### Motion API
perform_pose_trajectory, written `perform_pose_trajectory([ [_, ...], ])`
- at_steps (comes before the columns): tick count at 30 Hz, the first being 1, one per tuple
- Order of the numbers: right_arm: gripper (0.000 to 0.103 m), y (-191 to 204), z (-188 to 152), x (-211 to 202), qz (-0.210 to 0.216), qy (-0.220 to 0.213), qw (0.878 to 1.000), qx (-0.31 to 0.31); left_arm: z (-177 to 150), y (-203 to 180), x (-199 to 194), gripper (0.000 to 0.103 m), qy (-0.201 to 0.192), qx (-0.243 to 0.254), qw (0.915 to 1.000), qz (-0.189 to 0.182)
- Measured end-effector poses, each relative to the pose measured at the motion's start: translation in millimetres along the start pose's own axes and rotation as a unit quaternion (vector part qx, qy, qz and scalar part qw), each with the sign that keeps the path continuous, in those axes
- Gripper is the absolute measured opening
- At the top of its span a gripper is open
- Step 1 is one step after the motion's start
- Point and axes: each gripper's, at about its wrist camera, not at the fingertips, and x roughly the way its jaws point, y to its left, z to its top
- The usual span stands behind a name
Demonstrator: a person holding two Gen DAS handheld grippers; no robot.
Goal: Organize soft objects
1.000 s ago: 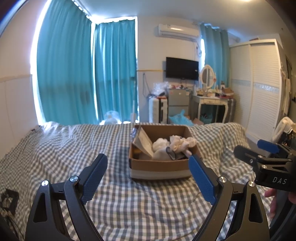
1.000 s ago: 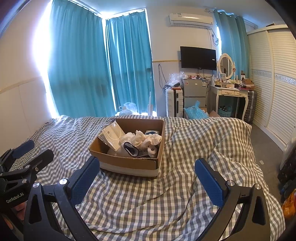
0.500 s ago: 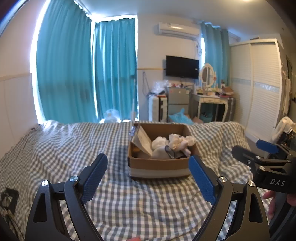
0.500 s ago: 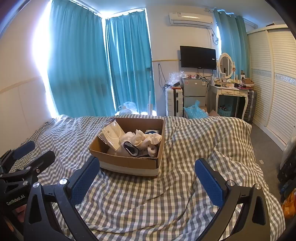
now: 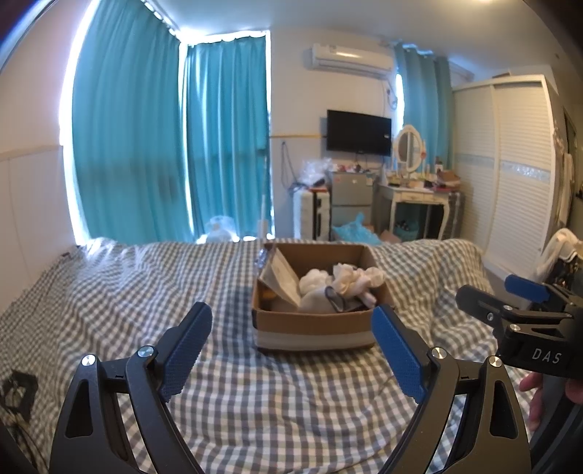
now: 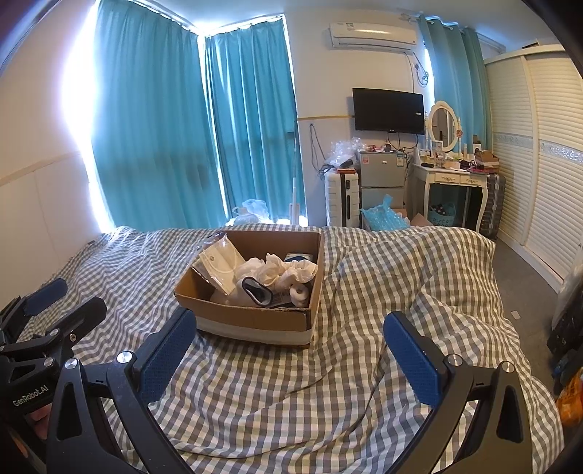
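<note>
Soft objects (image 6: 277,271) lie heaped in an open cardboard box (image 6: 251,321) that sits on the bed (image 6: 382,299), ahead of both tools. Nearest to each camera, the left hand-held gripper (image 5: 291,350) has its blue-padded fingers (image 5: 186,346) spread wide with only checked cover between them, and the right hand-held gripper (image 6: 288,350) is likewise spread wide and holds nothing. Both hover above the grey-and-white checked bedcover, short of the box. In the left wrist view the right tool shows at the right edge; in the right wrist view the left tool shows at the left edge.

Inside the box, white crumpled cloth items are bunched toward the middle and right side, with a grey-and-white sock-like piece (image 6: 257,291) in front of them and a small white roll (image 6: 300,293) near the front right corner. A clear plastic packet (image 6: 220,264) with something white inside leans against the left wall and sticks up over the rim.

Beyond the bed, teal curtains (image 6: 182,127) cover the windows. Against the far wall stand a white suitcase (image 6: 340,198), a small grey fridge (image 6: 380,178) and a white dressing table (image 6: 455,182) with an oval mirror. A dark television (image 6: 388,109) hangs above, with an air conditioner (image 6: 371,34) higher still. A white slatted wardrobe (image 6: 539,146) fills the right side.
</note>
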Motion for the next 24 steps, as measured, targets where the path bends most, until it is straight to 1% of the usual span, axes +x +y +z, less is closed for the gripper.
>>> perform_pose_trajectory([
  [24, 0.103, 3.5, -2.0, 0.3, -0.001, 0.002, 1.0, 0.005, 0.6, 1.1, -1.1, 0.091, -0.006, 0.009, 0.9999, 0.008],
])
